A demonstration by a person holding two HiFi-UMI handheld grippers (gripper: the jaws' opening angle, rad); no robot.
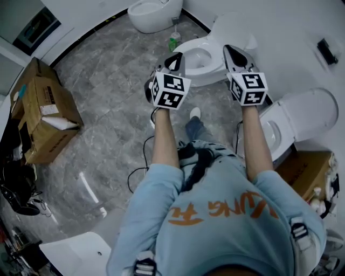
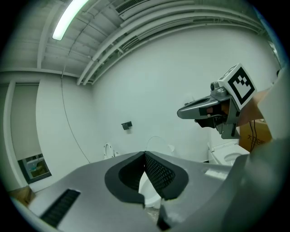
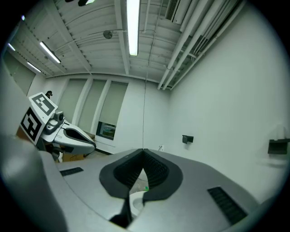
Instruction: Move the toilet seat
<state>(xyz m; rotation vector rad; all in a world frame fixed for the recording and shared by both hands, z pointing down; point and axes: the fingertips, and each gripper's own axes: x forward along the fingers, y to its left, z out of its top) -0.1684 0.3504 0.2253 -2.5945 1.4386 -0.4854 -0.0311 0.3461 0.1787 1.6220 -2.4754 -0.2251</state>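
Observation:
A white toilet (image 1: 202, 59) stands ahead of me by the wall, its lid (image 1: 233, 26) raised and the bowl showing. Both grippers are held up in the air above it and touch nothing. My left gripper (image 1: 175, 58) hovers over the bowl's left rim, jaws shut and empty. My right gripper (image 1: 232, 51) hovers over the right rim, also shut and empty. In the left gripper view the shut jaws (image 2: 145, 156) point at the toilet (image 2: 149, 192), with the right gripper (image 2: 181, 113) beside them. In the right gripper view a bit of the bowl (image 3: 136, 201) shows below the shut jaws (image 3: 143, 154).
A second toilet (image 1: 291, 121) with its lid up stands at the right, with a cardboard box (image 1: 304, 170) near it. A third white fixture (image 1: 153, 12) sits at the top, and a green bottle (image 1: 173, 42) on the floor between. Cardboard boxes (image 1: 43, 110) stand at the left.

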